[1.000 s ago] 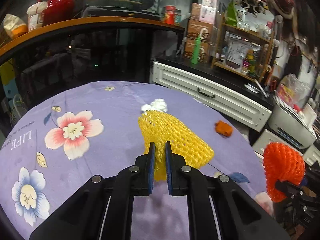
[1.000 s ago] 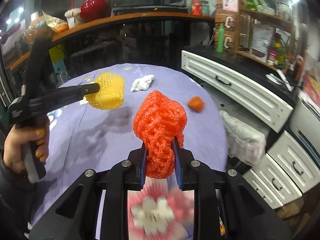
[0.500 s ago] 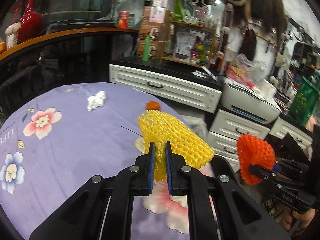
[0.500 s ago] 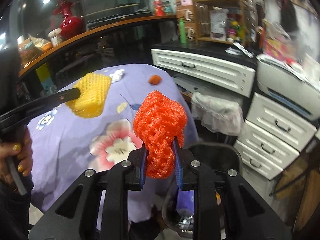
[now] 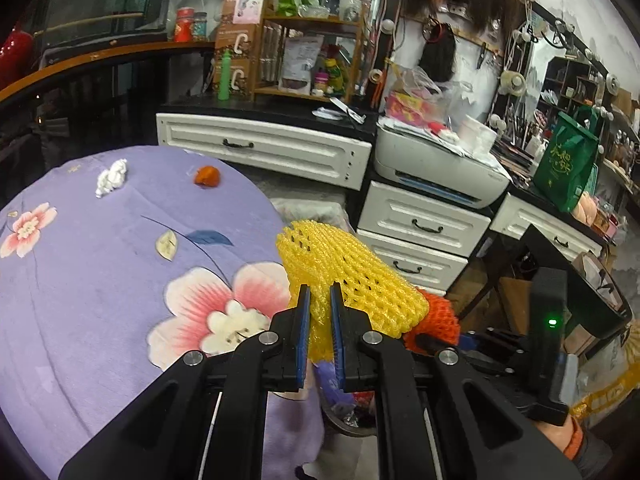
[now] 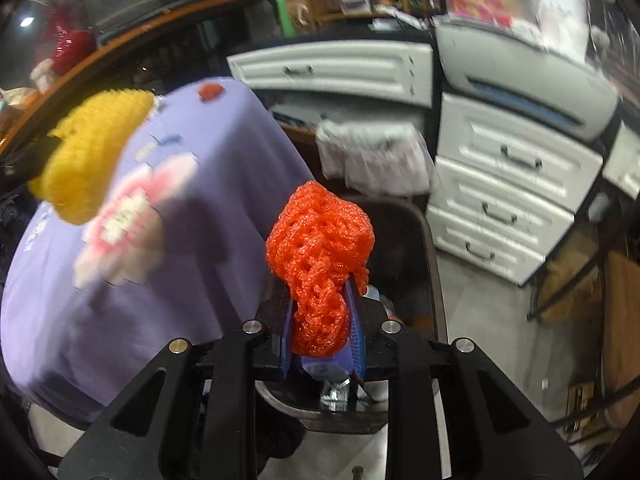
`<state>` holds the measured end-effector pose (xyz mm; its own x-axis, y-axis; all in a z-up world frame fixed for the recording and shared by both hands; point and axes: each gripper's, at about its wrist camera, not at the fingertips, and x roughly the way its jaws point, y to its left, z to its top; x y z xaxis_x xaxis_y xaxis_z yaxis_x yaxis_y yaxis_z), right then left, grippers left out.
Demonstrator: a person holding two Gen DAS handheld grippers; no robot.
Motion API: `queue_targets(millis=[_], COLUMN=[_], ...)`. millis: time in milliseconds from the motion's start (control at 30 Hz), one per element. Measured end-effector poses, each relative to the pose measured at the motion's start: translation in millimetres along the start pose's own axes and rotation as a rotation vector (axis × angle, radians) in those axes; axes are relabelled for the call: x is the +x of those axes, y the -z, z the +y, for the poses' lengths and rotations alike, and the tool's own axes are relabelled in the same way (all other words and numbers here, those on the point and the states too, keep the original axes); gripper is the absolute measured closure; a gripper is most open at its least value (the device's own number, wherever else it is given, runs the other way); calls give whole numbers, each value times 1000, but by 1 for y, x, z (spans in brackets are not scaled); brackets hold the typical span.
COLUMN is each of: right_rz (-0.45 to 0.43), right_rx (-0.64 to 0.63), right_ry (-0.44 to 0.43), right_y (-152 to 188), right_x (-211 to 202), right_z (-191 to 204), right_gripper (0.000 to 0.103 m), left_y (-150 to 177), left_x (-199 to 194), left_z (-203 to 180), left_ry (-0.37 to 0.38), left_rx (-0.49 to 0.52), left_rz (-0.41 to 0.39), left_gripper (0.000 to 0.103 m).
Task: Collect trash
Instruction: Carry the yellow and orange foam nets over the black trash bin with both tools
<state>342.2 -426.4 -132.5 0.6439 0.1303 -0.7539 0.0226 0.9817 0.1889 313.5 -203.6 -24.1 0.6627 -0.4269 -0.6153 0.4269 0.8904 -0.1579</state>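
yellow foam net (image 5: 344, 276), an open-mesh sleeve, is pinched in the left hand-held gripper (image 5: 320, 312). crumpled orange foam net (image 6: 320, 248) is clamped in the right hand-held gripper (image 6: 320, 320). both point downward beside the purple floral worktop (image 5: 100, 264).

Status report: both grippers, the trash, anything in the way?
Left gripper shut on yellow foam net. Right gripper shut on orange foam net, above bin. Path clear.

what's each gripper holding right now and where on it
The left gripper pinches the yellow foam net at its near edge; the right gripper clamps the orange foam net by its lower end.
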Motion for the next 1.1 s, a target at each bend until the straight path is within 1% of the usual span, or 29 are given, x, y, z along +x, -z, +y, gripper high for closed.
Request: queue_targets(millis=[133,267,300,333,367,400,433,567,633,667,800,900,1100], right_rz=[60,109,114,124,131,133,125,115,96,86,38,-1,-51], right_rx=[38,62,69,79,85,89,89,75,76,79,83,82,124], right_ry=[3,4,-2,-7,-6,-2,12,54,93,100,145,216,278], right_y=[12,25,27,30,32,34,37,38,37,36,33,31,25], right_x=[25,47,51,56,61,63,64,61,54,50,32,18,-4], right_z=[-13,-20,-22,-24,-26,-28,-29,-34,-40,-41,-52,-59,-82], right_gripper=[79,78,72,60,52,40,38,38,32,31,31,28,28], left_y=[9,20,22,25,26,28,30,37,39,40,45,49,62], left_x=[15,30,34,38,42,46,48,57,61,63,69,75,94], left_z=[-14,-31,-34,-37,-39,-41,-43,-50,-52,-55,-65,-71,-79], left_ry=[17,30,34,36,39,42,45,44,47,48,54,59,65], left_rx=[14,48,54,60,64,66,68,94,99,104,134,152,168], left_rz=[41,83,93,103,113,123,130,157,166,170,184,199,248], left_gripper=[93,93,93,93,93,93,93,93,93,93,93,93,93])
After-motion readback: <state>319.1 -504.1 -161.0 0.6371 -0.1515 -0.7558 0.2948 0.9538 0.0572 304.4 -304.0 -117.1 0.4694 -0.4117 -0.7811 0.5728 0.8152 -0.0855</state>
